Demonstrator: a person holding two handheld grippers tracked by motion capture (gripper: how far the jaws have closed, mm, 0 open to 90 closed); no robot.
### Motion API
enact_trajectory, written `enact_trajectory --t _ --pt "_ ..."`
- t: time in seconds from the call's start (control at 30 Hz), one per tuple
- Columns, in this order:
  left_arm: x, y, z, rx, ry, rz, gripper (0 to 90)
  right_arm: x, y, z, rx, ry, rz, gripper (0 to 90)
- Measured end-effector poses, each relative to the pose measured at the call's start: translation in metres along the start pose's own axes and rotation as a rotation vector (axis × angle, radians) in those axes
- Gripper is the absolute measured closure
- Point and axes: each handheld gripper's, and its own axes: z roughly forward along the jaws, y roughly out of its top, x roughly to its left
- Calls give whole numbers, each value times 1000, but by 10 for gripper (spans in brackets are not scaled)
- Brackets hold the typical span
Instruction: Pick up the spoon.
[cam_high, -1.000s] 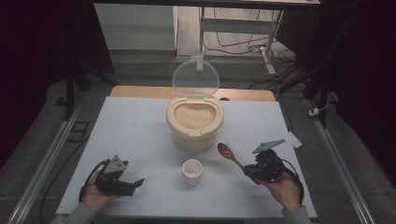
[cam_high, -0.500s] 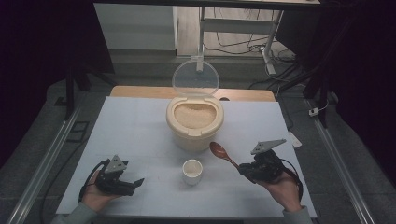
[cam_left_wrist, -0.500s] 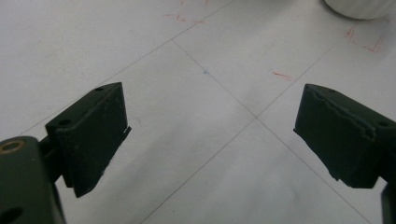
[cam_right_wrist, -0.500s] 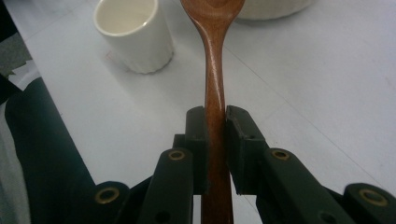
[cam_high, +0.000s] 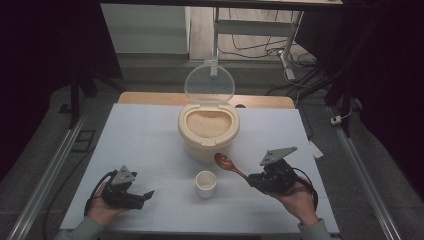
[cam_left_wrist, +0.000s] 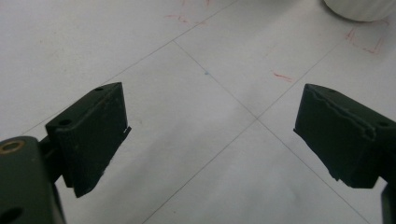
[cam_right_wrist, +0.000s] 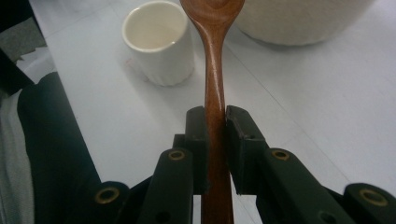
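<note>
the right gripper (cam_high: 254, 179) is clamped on the handle of a wooden spoon (cam_high: 229, 164), holding it above the tabletop (cam_high: 150, 135). the spoon's bowl points toward the far left, hanging between the small white cup (cam_high: 205, 183) and the open tub of rice (cam_high: 208, 131). the left gripper (cam_high: 145, 195) rests low at the near left, its jaws spread wide with nothing between them.

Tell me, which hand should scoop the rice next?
The right. Its gripper is already clamped on the spoon, whose bowl points toward the open rice bin. The left gripper rests open and empty near the table's front edge, farther from the bin.
</note>
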Motion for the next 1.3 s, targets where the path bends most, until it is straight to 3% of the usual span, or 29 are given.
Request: enact_trajectory --t 0.47,0.97,1.3 --pt "0 0 0 3 0 4 96 5 24 20 14 33 -87 794" --pt "-1 0 -1 1 0 5 96 25 44 47 48 83 -199 793" --pt "0 1 -2 -2 -4 11 96 25 42 50 50 84 -211 793"
